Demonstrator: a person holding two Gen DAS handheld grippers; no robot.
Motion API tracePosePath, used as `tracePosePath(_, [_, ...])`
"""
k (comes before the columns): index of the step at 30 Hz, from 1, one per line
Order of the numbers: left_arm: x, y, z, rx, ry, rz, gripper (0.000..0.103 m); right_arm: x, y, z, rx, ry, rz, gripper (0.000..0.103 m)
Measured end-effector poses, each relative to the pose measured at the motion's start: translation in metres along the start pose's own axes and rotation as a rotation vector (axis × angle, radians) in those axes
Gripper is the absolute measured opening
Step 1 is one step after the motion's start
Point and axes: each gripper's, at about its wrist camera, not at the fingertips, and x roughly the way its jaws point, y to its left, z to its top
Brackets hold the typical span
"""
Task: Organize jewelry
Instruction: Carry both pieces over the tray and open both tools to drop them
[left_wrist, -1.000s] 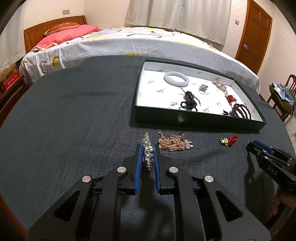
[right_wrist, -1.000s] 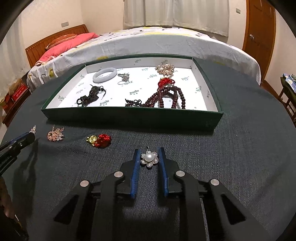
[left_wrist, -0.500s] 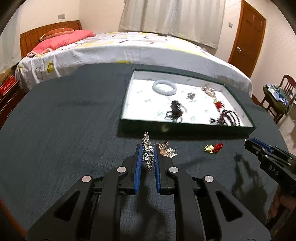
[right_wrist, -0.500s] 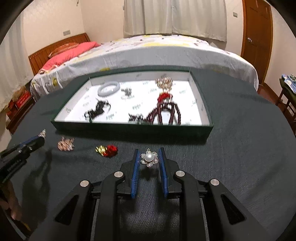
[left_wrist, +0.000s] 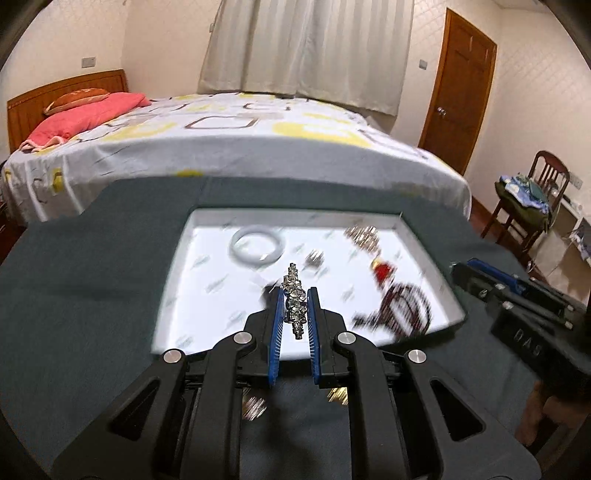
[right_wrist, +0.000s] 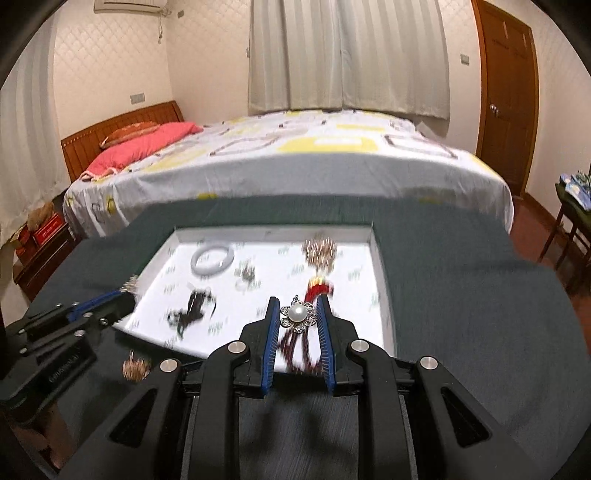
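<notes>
My left gripper is shut on a silver crystal brooch, held above the near edge of the white-lined green tray. My right gripper is shut on a pearl flower brooch, held above the tray's near right part. The tray holds a white bangle, dark beads, a red piece and gold pieces. On the cloth in front of the tray, a rose-gold piece and a gold piece lie below the grippers.
The tray sits on a dark grey tablecloth. A bed stands right behind the table. A chair with clothes and a wooden door are at the right. The right gripper body shows at the right of the left wrist view.
Both grippers have risen and moved forward from the cloth to above the tray, each still holding its brooch. The views are blurred by motion.
</notes>
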Motion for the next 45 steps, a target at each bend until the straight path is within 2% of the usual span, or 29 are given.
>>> tracePosePath(3, [0.019, -0.014, 0.014, 0.022, -0.017, -0.013, 0.013, 0.012, -0.005, 0.010, 0.000, -0.012, -0.001, 0.021])
tracePosePath(6, [0.045, -0.026, 0.020, 0.041, 0.000, -0.011, 0.013, 0.032, -0.010, 0.013, -0.004, 0.001, 0.000, 0.021])
tracePosePath(12, [0.097, -0.027, 0.014, 0.032, 0.097, 0.001, 0.013, 0.082, -0.022, 0.006, -0.002, 0.100, -0.025, 0.021])
tracePosePath(16, [0.120, -0.026, 0.008, 0.031, 0.164, 0.003, 0.013, 0.099, -0.028, 0.002, 0.015, 0.155, -0.026, 0.021])
tracePosePath(22, [0.132, -0.026, 0.003, 0.040, 0.205, 0.009, 0.013, 0.112, -0.031, -0.007, 0.011, 0.216, -0.027, 0.021])
tracePosePath(31, [0.134, -0.027, 0.001, 0.056, 0.210, 0.014, 0.013, 0.114, -0.030, -0.010, -0.003, 0.212, -0.031, 0.022])
tracePosePath(33, [0.133, -0.026, 0.001, 0.059, 0.210, 0.012, 0.016, 0.113, -0.031, -0.010, -0.002, 0.209, -0.030, 0.022])
tracePosePath(36, [0.131, -0.026, 0.002, 0.056, 0.204, 0.013, 0.029, 0.111, -0.032, -0.009, 0.012, 0.203, -0.022, 0.024])
tracePosePath(39, [0.128, -0.025, 0.003, 0.047, 0.194, 0.008, 0.032, 0.108, -0.032, -0.007, 0.012, 0.194, -0.023, 0.025])
tracePosePath(41, [0.123, -0.025, 0.005, 0.041, 0.183, 0.005, 0.047, 0.104, -0.030, -0.005, 0.014, 0.184, -0.019, 0.026])
tracePosePath(42, [0.119, -0.024, 0.006, 0.035, 0.172, 0.004, 0.051, 0.102, -0.030, -0.004, 0.016, 0.179, -0.017, 0.026])
tracePosePath(45, [0.104, -0.021, 0.010, 0.028, 0.135, -0.003, 0.053, 0.089, -0.028, 0.000, 0.023, 0.147, -0.012, 0.035])
